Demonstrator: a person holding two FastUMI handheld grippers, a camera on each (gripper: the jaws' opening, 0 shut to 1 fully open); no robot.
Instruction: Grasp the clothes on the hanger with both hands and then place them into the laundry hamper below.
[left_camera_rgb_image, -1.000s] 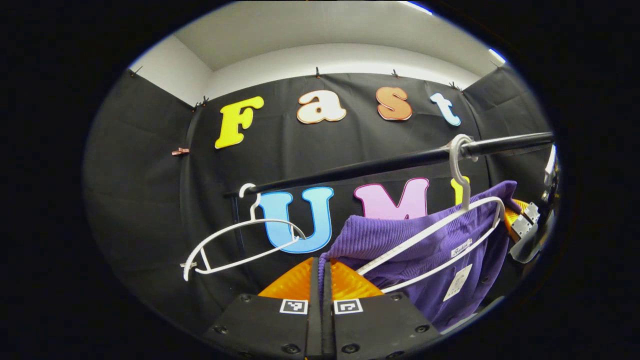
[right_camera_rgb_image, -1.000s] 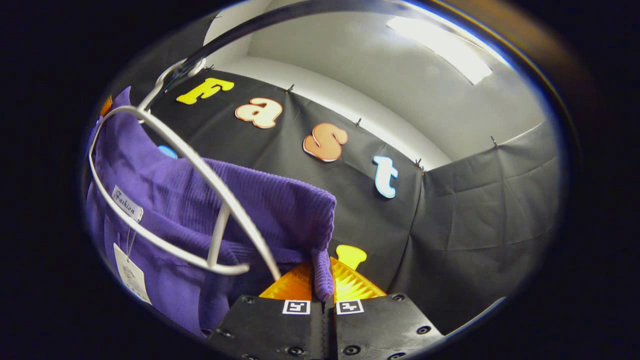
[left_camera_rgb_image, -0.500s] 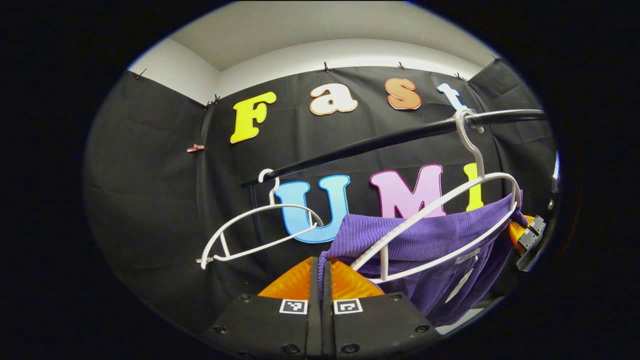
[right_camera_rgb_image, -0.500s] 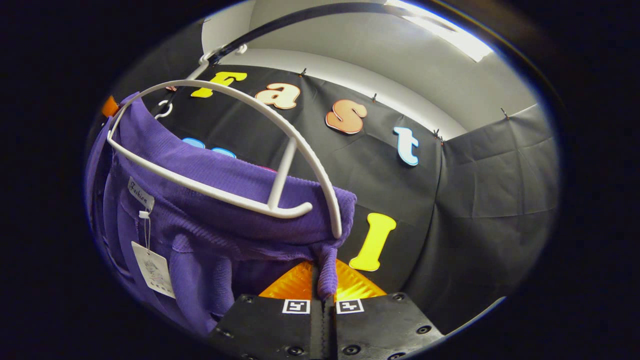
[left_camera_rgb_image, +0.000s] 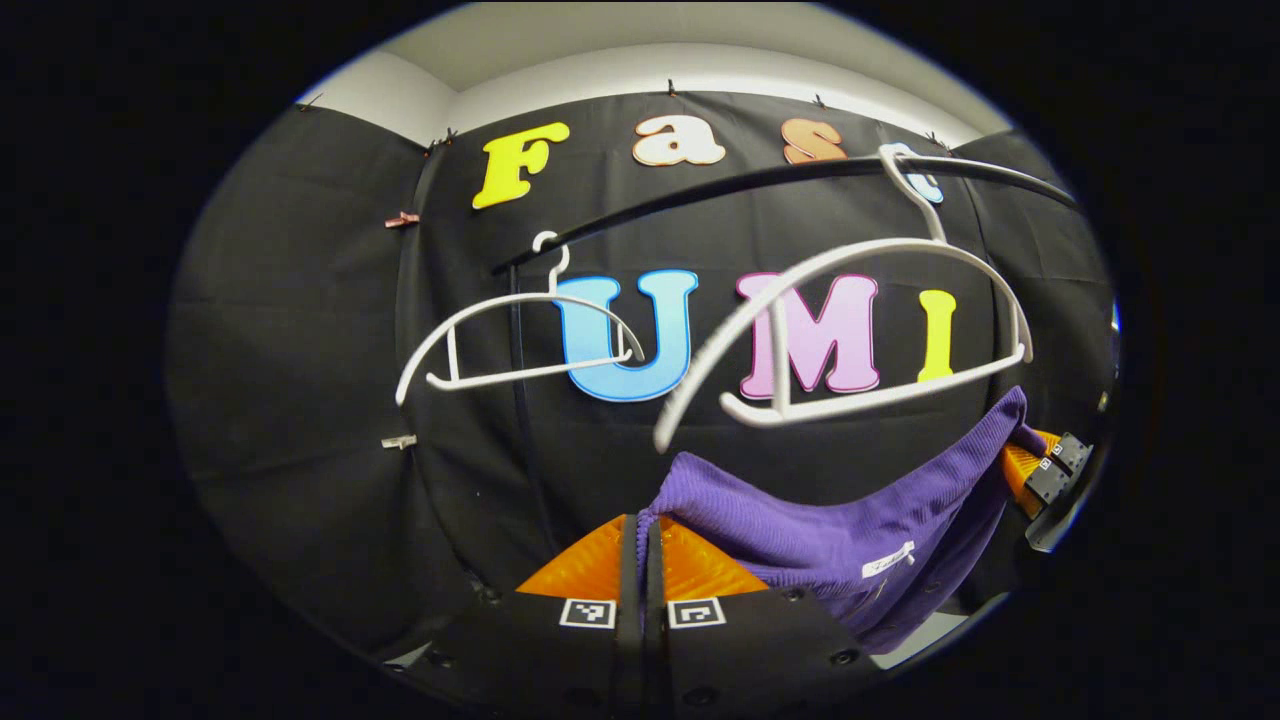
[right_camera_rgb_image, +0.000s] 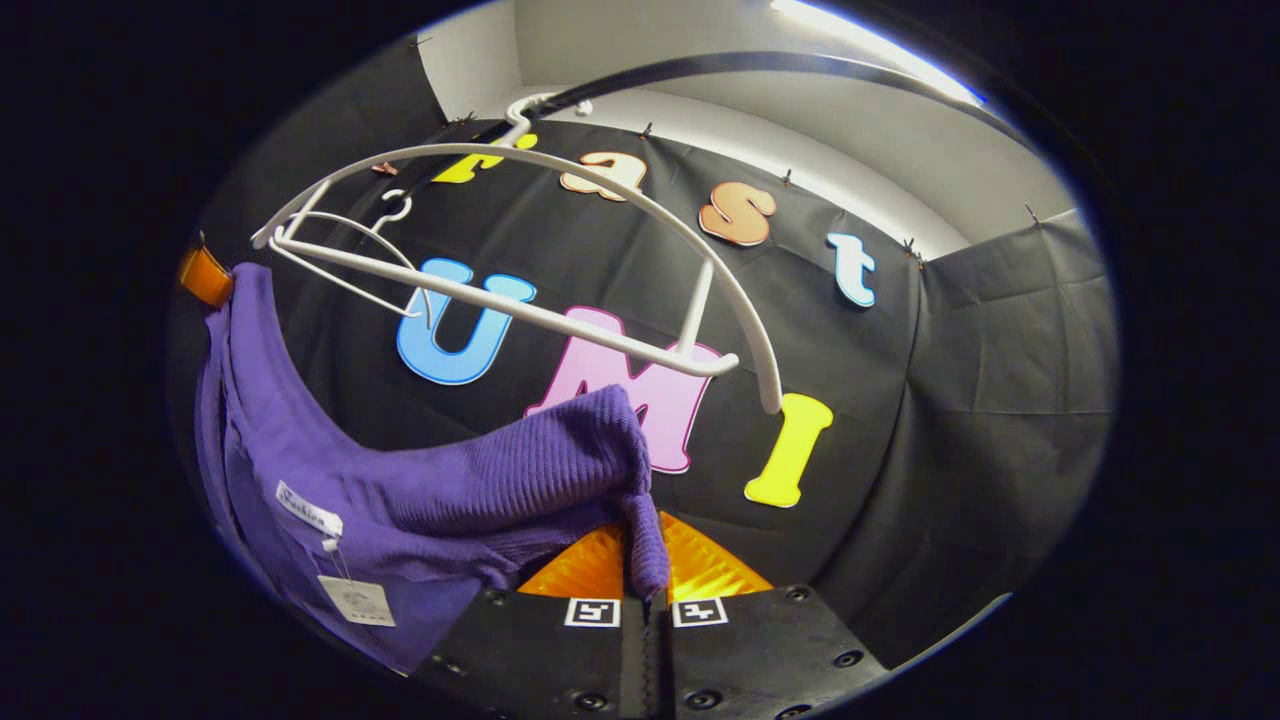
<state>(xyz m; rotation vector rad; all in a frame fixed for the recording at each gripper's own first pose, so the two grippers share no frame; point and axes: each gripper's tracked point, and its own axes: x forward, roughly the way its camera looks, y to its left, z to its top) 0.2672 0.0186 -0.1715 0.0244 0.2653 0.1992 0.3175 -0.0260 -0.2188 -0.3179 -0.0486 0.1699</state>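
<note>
Black rail (left_camera_rgb_image: 700, 195) running across the booth near the top, in front of the black cloth wall (left_camera_rgb_image: 300, 330); second white hanger (left_camera_rgb_image: 510, 340) hooked on it, bare.

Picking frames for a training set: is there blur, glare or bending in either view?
Left gripper view: the rail and near hanger bow from fisheye and look slightly soft; the sweater is evenly lit. Right gripper view: a bright ceiling light glares at the top edge; the hanger arcs strongly; the sweater ribbing is sharp.
</note>
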